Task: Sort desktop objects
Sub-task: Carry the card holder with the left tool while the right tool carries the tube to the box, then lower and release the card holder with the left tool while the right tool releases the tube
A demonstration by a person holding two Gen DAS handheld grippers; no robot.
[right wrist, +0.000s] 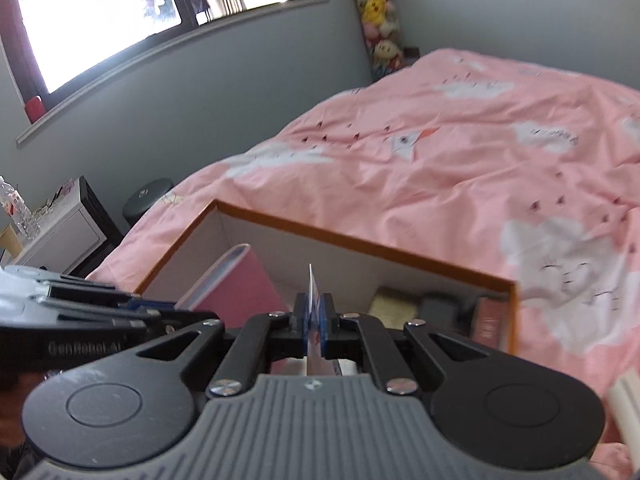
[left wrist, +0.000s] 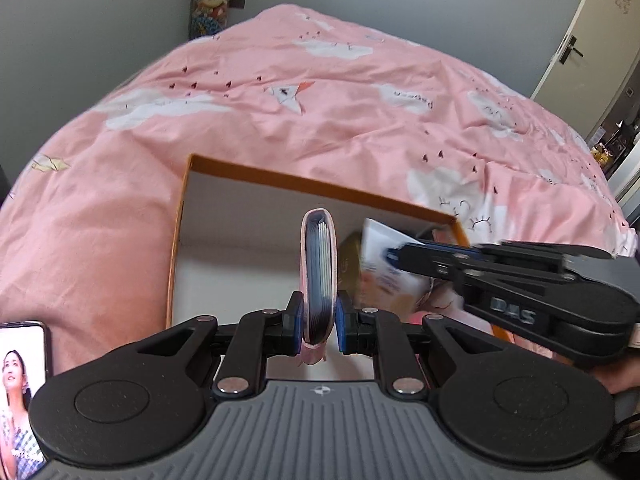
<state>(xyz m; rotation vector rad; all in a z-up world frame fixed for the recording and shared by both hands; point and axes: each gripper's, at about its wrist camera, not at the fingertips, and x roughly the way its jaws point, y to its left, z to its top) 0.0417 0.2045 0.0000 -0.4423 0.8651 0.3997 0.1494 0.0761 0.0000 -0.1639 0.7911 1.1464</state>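
Observation:
My left gripper (left wrist: 318, 322) is shut on a pink card wallet (left wrist: 318, 276), held on edge above the open white box with an orange rim (left wrist: 320, 184). The right wrist view has this wallet (right wrist: 236, 280) at the left, over the box's near-left corner, in the left gripper (right wrist: 160, 310). My right gripper (right wrist: 314, 316) is shut on a thin white packet with blue print (right wrist: 311, 280), seen edge-on over the box (right wrist: 360, 246). From the left wrist view, the right gripper (left wrist: 394, 256) reaches in from the right with the blurred packet (left wrist: 378, 240).
The box lies on a pink quilt with white clouds (left wrist: 320, 80). Inside its right end are a beige item (right wrist: 394, 304), a dark item (right wrist: 440, 308) and a red booklet (right wrist: 488, 322). A lit phone (left wrist: 20, 392) lies at the lower left. A white bedside cabinet (right wrist: 60, 236) stands by the bed.

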